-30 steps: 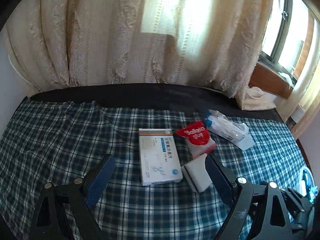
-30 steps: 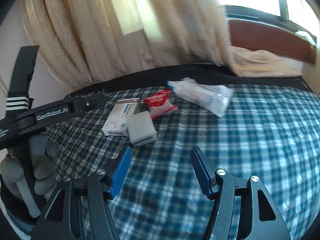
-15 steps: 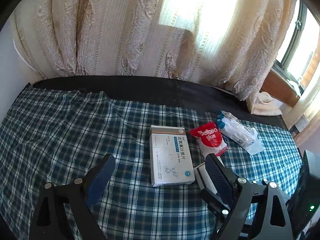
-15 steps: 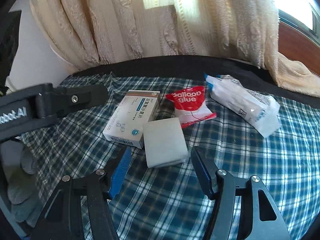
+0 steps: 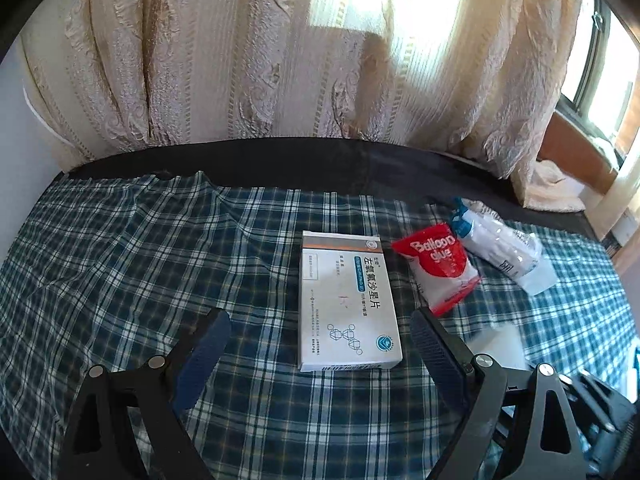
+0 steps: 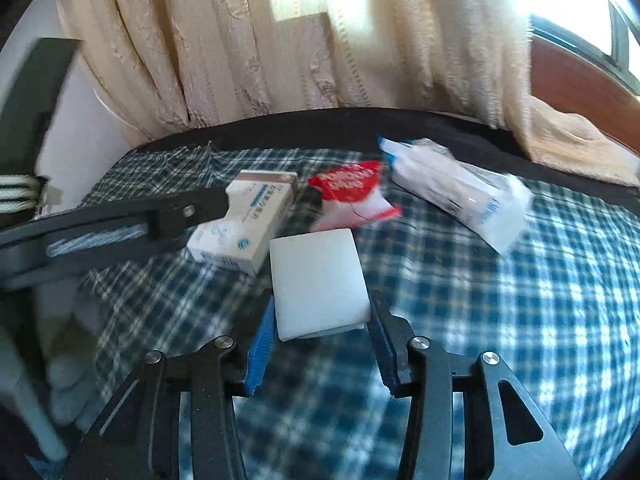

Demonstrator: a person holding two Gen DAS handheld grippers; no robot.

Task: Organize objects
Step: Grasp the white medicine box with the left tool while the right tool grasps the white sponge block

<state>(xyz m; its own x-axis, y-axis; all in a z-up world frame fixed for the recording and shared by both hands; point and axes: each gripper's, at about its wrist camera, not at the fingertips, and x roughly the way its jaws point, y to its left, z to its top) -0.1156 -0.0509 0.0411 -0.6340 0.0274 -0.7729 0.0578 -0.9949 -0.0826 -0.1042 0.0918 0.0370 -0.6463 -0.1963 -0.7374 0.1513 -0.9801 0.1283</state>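
Observation:
On the plaid cloth lie a white medicine box, a red "Balloon glue" packet, a clear plastic pack and a white foam block. My left gripper is open just above the cloth, its fingers wide on either side of the box's near end. The right wrist view shows the box, the packet, the pack and the block. My right gripper is closing on the block, its pads meeting the block's two long sides.
A cream curtain hangs behind the black far edge of the surface. A window with a wooden sill stands at the right. A finger of the left gripper crosses the left of the right wrist view, overlapping the box.
Both grippers have come lower and closer to the objects. The right jaws have narrowed from well apart to the sides of the white block. The left jaws kept their width.

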